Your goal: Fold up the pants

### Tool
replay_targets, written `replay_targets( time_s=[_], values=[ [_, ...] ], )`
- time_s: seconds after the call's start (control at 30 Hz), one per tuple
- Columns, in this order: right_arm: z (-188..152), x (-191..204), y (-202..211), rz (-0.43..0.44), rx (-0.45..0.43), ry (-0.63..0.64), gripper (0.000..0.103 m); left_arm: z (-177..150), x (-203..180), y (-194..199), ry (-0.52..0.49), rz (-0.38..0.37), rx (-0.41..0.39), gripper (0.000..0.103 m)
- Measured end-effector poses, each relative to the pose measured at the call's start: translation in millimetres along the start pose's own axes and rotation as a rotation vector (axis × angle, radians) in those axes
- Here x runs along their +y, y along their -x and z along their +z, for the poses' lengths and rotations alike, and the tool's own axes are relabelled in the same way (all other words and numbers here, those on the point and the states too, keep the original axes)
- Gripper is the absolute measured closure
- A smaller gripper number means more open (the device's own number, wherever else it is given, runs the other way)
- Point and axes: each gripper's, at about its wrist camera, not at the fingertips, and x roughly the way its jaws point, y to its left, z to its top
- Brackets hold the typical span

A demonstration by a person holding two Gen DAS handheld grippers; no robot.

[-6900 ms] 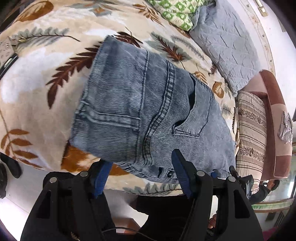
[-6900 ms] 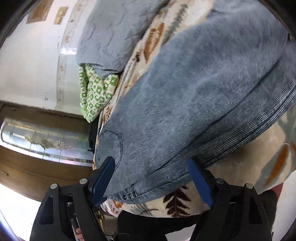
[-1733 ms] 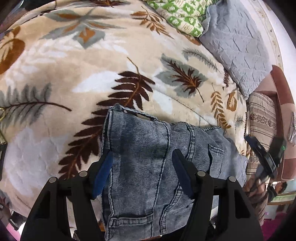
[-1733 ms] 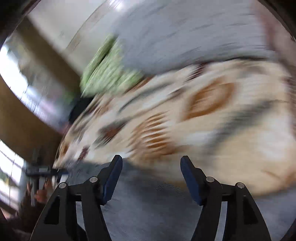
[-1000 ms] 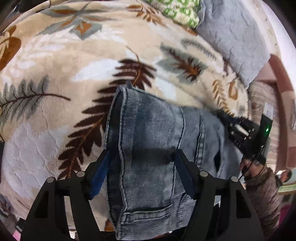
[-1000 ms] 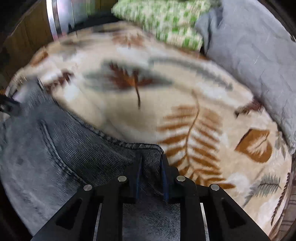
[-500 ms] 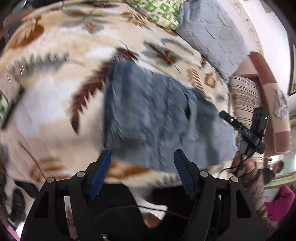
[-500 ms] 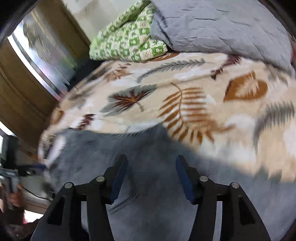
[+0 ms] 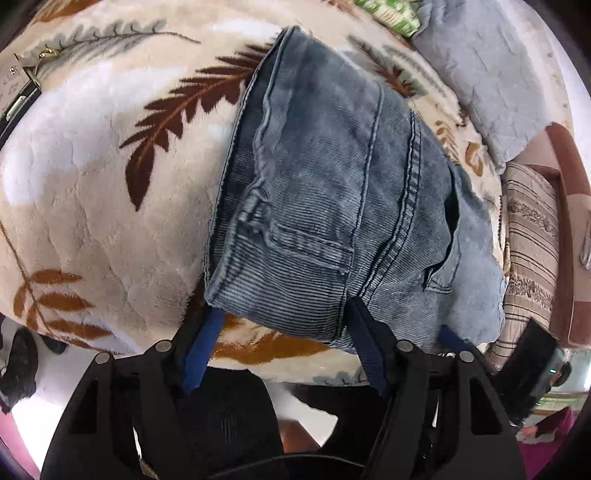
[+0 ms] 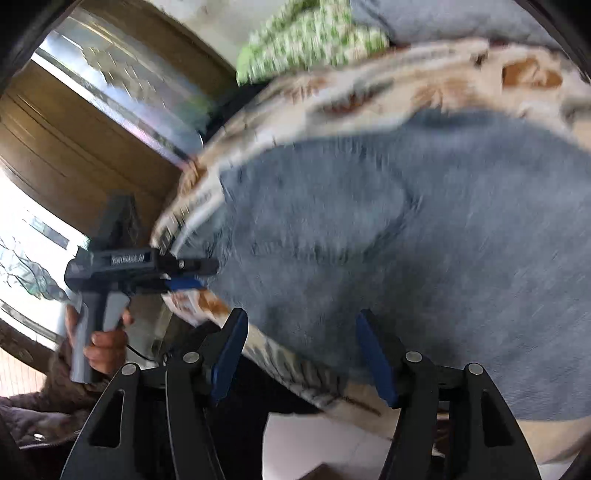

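Blue denim pants (image 9: 332, 206) lie folded into a compact stack near the front edge of a leaf-print blanket (image 9: 96, 155); a back pocket faces up. My left gripper (image 9: 284, 339) is open and empty, hovering just off the stack's near edge. In the blurred right wrist view the pants (image 10: 424, 240) fill the middle. My right gripper (image 10: 301, 350) is open and empty above the bed edge. The left gripper (image 10: 192, 275) also shows there, at the stack's left side, held in a hand.
A grey quilt (image 9: 487, 66) and a green-patterned cloth (image 9: 388, 14) lie at the bed's far side. A striped pillow (image 9: 532, 236) and a brown chair (image 9: 572, 206) stand at right. A wooden headboard (image 10: 85, 147) is at left. The floor (image 9: 44, 417) lies below the bed edge.
The right gripper was shut on the pants' edge a second ago, then opened and drew back. Both grippers have pulled back toward the bed's near edge; the pants rest folded.
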Motion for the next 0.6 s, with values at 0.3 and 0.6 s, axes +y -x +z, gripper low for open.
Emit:
replay_targets(
  time_s=[0.3, 0.6],
  values=[
    [2.9, -20.9, 31.9, 0.0, -0.086, -0.106, 0.034, -19.9, -22.8, 23.0, -0.104, 0.14, -0.098, 0.036],
    [-16.5, -84.1, 105.9, -0.108, -0.255, -0.286, 0.013, -31.3, -56.9, 35.8, -0.193, 0.231, -0.184, 0.032]
  ],
)
